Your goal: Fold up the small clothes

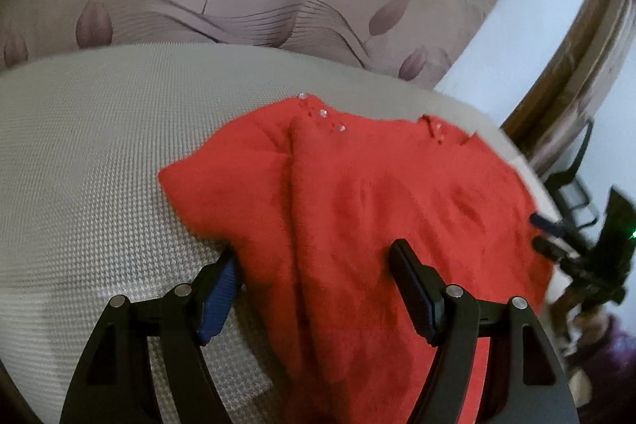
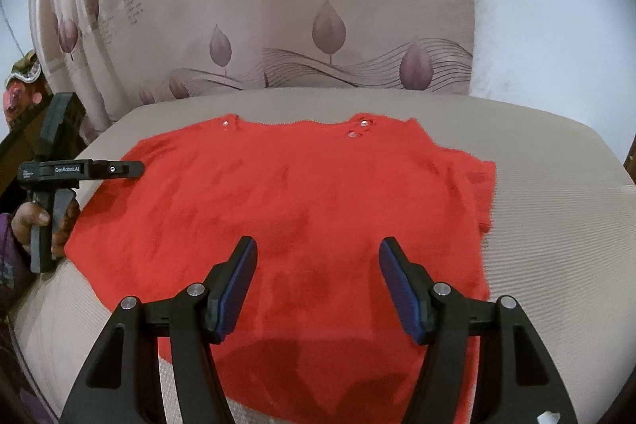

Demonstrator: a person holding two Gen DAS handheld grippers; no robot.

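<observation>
A small red knitted top [image 2: 302,209] lies spread on a beige textured cushion [image 2: 556,225], neckline with small clear studs at the far side. It also shows in the left wrist view [image 1: 377,209], with a fold ridge down its left part. My right gripper [image 2: 316,285] is open, hovering over the garment's near middle. My left gripper [image 1: 318,289] is open, its fingers astride the garment's left edge. The left gripper also shows at the left of the right wrist view [image 2: 119,168], at the garment's left edge. The right gripper's fingertips [image 1: 546,221] show at the garment's right edge.
A curtain with leaf print [image 2: 318,26] hangs behind the cushion. A white wall [image 2: 556,26] is at the right. A wooden frame [image 1: 572,66] and dark stands [image 1: 576,193] are off the cushion's right side. A hand [image 2: 35,221] holds the left gripper's handle.
</observation>
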